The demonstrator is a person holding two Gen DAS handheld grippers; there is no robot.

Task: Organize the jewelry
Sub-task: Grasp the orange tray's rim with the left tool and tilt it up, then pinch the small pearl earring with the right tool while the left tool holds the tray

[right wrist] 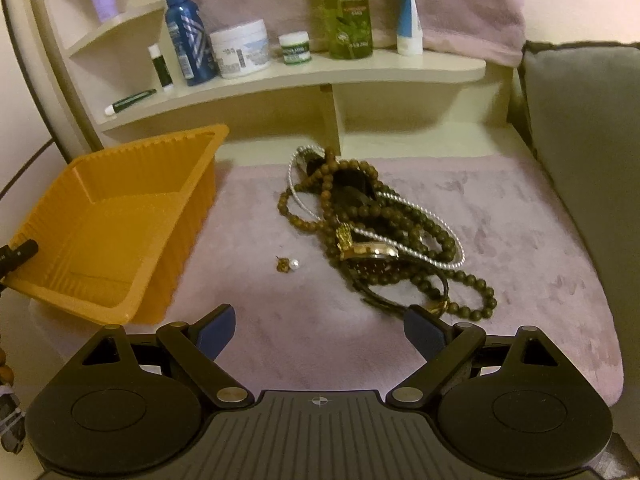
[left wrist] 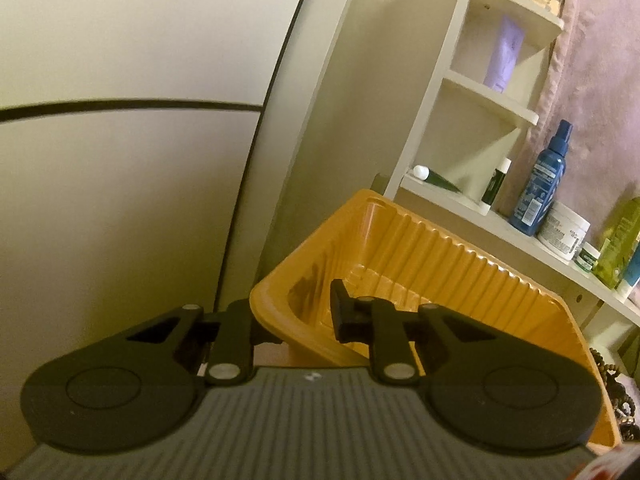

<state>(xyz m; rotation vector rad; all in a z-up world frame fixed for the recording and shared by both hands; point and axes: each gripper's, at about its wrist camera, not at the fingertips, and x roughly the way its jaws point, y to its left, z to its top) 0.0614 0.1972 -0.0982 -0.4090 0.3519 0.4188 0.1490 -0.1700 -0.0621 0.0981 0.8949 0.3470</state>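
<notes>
An empty orange plastic tray [right wrist: 100,216] sits tilted on the left of a pink cloth [right wrist: 280,340]. My left gripper [left wrist: 298,314] is shut on the tray's near rim [left wrist: 272,312], one finger inside and one outside. A tangled pile of jewelry [right wrist: 372,232] lies mid-cloth: brown bead necklaces, a white pearl strand and a gold watch [right wrist: 370,250]. A small pearl earring [right wrist: 289,265] lies apart, left of the pile. My right gripper [right wrist: 320,330] is open and empty, hovering above the cloth just in front of the pile.
A cream shelf unit [right wrist: 280,76] at the back holds a blue spray bottle [right wrist: 186,36], white jar [right wrist: 240,48], green bottle [right wrist: 346,8] and tubes. A grey cushion [right wrist: 584,160] stands on the right. A pale wall panel [left wrist: 120,180] is to the left.
</notes>
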